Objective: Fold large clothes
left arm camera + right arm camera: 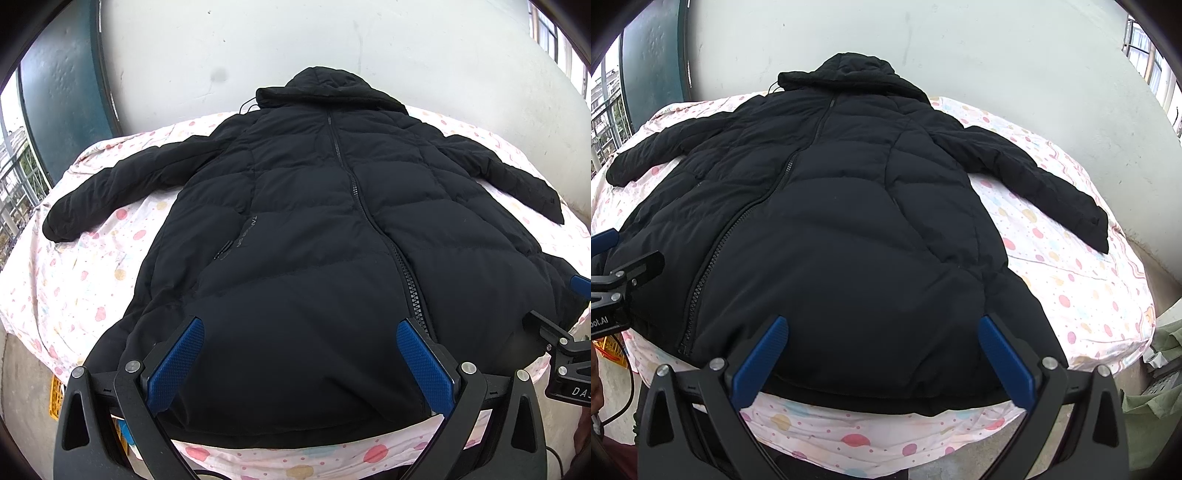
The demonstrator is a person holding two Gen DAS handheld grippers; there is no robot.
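A black coat (295, 229) lies flat, front up and zipped, on a dotted pink sheet (74, 273), hood toward the white wall (332, 37). Its left sleeve (110, 184) stretches out over the sheet. The left gripper (300, 326) hangs over the hem left of the zip (369, 218), jaws spread wide, gripping nothing. The right gripper (882, 325) hovers over the hem's right half, likewise released. The right sleeve (1034, 177) angles toward the sheet's edge.
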